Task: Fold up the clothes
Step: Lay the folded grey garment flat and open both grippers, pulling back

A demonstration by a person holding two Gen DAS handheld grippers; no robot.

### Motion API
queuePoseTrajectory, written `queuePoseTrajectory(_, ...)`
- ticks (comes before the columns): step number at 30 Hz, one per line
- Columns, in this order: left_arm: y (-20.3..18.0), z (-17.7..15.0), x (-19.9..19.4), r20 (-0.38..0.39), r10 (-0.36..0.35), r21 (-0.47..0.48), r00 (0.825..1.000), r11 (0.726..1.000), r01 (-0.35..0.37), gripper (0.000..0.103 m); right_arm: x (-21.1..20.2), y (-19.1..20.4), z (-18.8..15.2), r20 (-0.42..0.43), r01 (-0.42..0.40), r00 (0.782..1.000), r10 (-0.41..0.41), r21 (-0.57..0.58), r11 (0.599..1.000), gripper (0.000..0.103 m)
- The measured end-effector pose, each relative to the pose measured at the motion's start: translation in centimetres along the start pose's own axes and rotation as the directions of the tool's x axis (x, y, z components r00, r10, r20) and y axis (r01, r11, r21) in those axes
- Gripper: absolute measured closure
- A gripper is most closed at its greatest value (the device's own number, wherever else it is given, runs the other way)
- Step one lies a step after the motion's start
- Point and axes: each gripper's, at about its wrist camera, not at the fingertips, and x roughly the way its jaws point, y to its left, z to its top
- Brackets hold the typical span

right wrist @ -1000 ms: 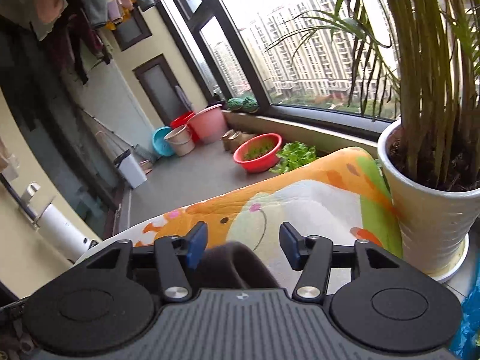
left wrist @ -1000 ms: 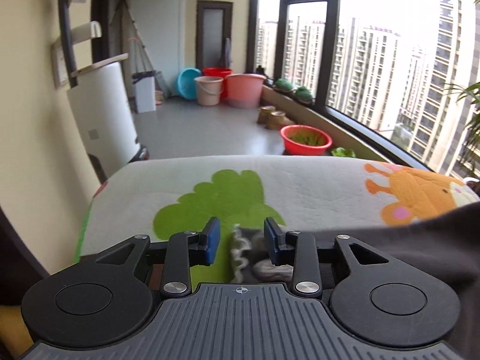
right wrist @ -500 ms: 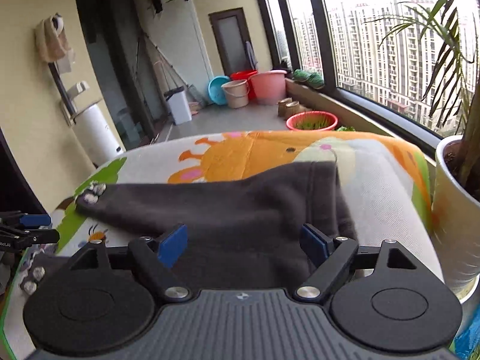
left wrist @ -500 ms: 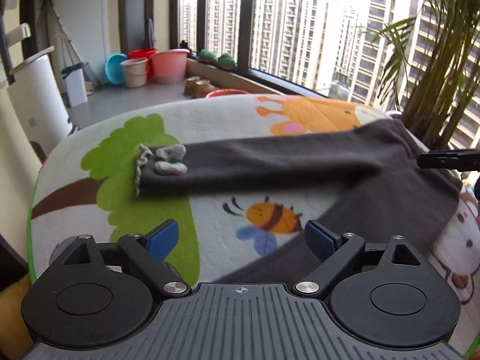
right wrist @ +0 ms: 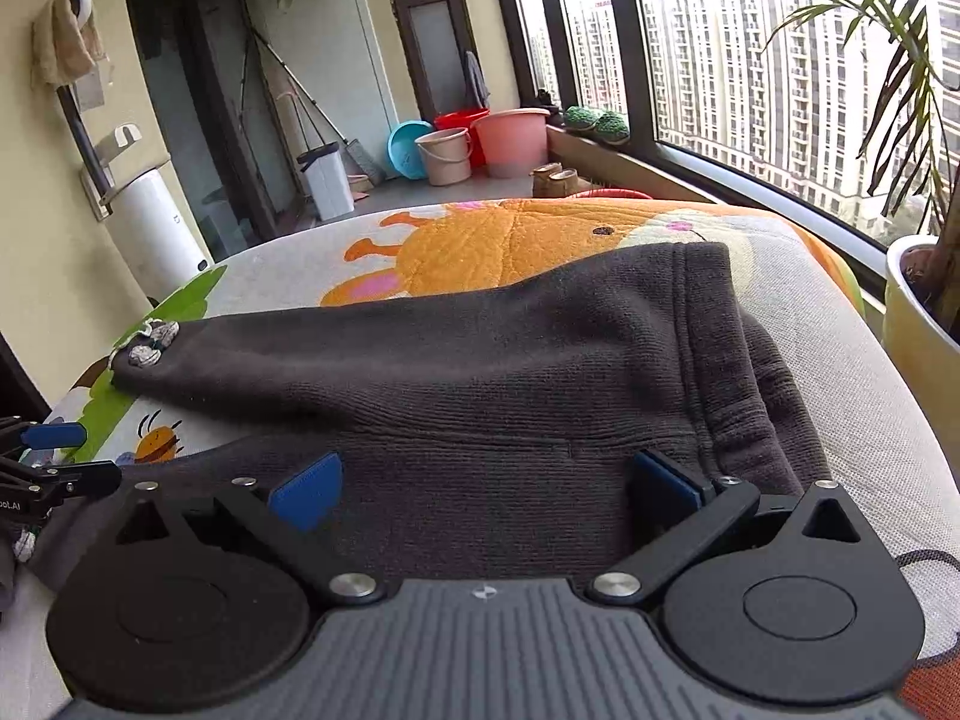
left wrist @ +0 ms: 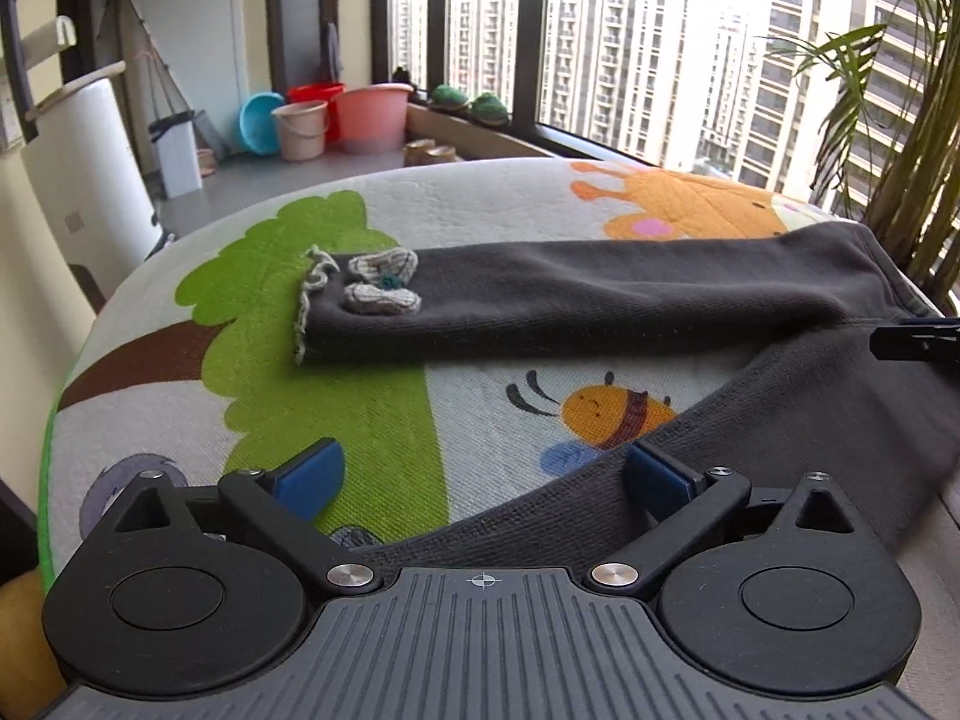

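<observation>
A dark grey knit garment (left wrist: 600, 294) lies on a cartoon-print mat (left wrist: 360, 396). One leg stretches left, its cuff trimmed with pale knitted bows (left wrist: 378, 282). My left gripper (left wrist: 483, 477) hovers open above the near hem, nothing between its blue pads. In the right wrist view the same garment (right wrist: 510, 372) spreads out flat, its waistband at the right. My right gripper (right wrist: 486, 489) stands open just above the cloth. The other gripper's tip (right wrist: 51, 438) shows at the left edge.
A potted palm in a white pot (right wrist: 924, 300) stands close to the mat's right edge. Several buckets and basins (left wrist: 336, 120) sit on the balcony floor beyond. A white cylinder appliance (left wrist: 90, 174) stands by the left wall. Windows run along the right.
Both grippers let go of the garment and pulled back. The garment now lies laid out on the mat, and both sets of jaws have opened wider.
</observation>
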Motion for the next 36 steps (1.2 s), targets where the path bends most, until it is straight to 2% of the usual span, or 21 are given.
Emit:
queuePoseTrajectory(6, 0.7, 0.1, 0.3, 0.013, 0.014, -0.034, 1.0, 0.999, -0.013, 0.0, 0.7, -0.3, 0.4, 0.021, -0.012, 1.0, 0.011, 0.029, 1.0, 0.0)
queuePoseTrajectory(8, 1.0, -0.1, 0.0, 0.021, 0.027, -0.058, 0.999, 0.998, -0.025, 0.001, 0.2, -1.2, 0.0, 0.055, -0.047, 0.998, 0.043, 0.079, 0.996, 0.0)
queuePoseTrajectory(10, 1.4, -0.3, -0.2, 0.027, 0.064, -0.1, 0.998, 0.993, -0.061, 0.001, -0.7, -2.7, -0.5, 0.116, -0.105, 0.99, 0.086, 0.167, 0.98, 0.0)
queuePoseTrajectory(12, 1.8, -0.5, -0.9, 0.031, 0.131, -0.151, 0.991, 0.981, -0.125, 0.001, -1.7, -4.1, -1.3, 0.188, -0.139, 0.978, 0.091, 0.262, 0.955, 0.0)
queuePoseTrajectory(14, 1.7, -1.0, -2.2, 0.037, 0.182, -0.169, 0.983, 0.97, -0.173, 0.001, -2.7, -4.1, -2.1, 0.197, -0.088, 0.98, 0.029, 0.302, 0.949, 0.0)
queuePoseTrajectory(17, 0.5, -3.2, -4.7, 0.022, 0.159, -0.153, 0.987, 0.976, -0.154, 0.001, -3.8, -1.9, -3.1, 0.11, -0.028, 0.994, 0.007, 0.189, 0.982, 0.0)
queuePoseTrajectory(19, -0.5, -4.7, -6.5, 0.015, 0.141, -0.166, 0.99, 0.977, -0.137, 0.0, -5.2, -1.2, -4.2, 0.1, -0.017, 0.995, 0.001, 0.161, 0.987, 0.0)
queuePoseTrajectory(23, -1.8, -6.0, -9.8, 0.035, 0.123, -0.215, 0.992, 0.97, -0.112, 0.0, -8.1, -1.3, -6.6, 0.133, -0.046, 0.991, 0.012, 0.252, 0.967, 0.0)
queuePoseTrajectory(26, -3.6, -5.5, -13.3, 0.1, 0.138, -0.209, 0.985, 0.971, -0.115, 0.0, -11.5, 0.2, -7.6, 0.156, -0.063, 0.987, 0.027, 0.232, 0.971, 0.0)
queuePoseTrajectory(29, -7.0, -4.4, -17.7, 0.203, 0.148, -0.139, 0.968, 0.983, -0.121, 0.0, -16.3, 2.7, -7.9, 0.269, -0.081, 0.963, 0.032, 0.172, 0.982, 0.0)
queuePoseTrajectory(31, -8.9, -4.1, -19.9, 0.247, 0.153, -0.112, 0.957, 0.985, -0.129, 0.0, -18.7, 4.4, -7.4, 0.317, -0.053, 0.949, 0.0, 0.158, 0.986, 0.0)
queuePoseTrajectory(32, -9.7, -4.2, -21.0, 0.265, 0.153, -0.112, 0.952, 0.986, -0.127, 0.0, -19.6, 5.2, -7.3, 0.306, -0.038, 0.952, -0.011, 0.152, 0.988, 0.0)
queuePoseTrajectory(33, -10.4, -4.2, -21.7, 0.268, 0.145, -0.108, 0.952, 0.987, -0.12, 0.0, -20.3, 6.0, -6.9, 0.263, -0.021, 0.965, -0.016, 0.136, 0.99, 0.0)
queuePoseTrajectory(36, -11.8, -4.6, -23.3, 0.235, 0.138, -0.082, 0.962, 0.989, -0.122, 0.0, -22.0, 7.4, -6.3, 0.18, -0.022, 0.984, -0.002, 0.132, 0.991, 0.0)
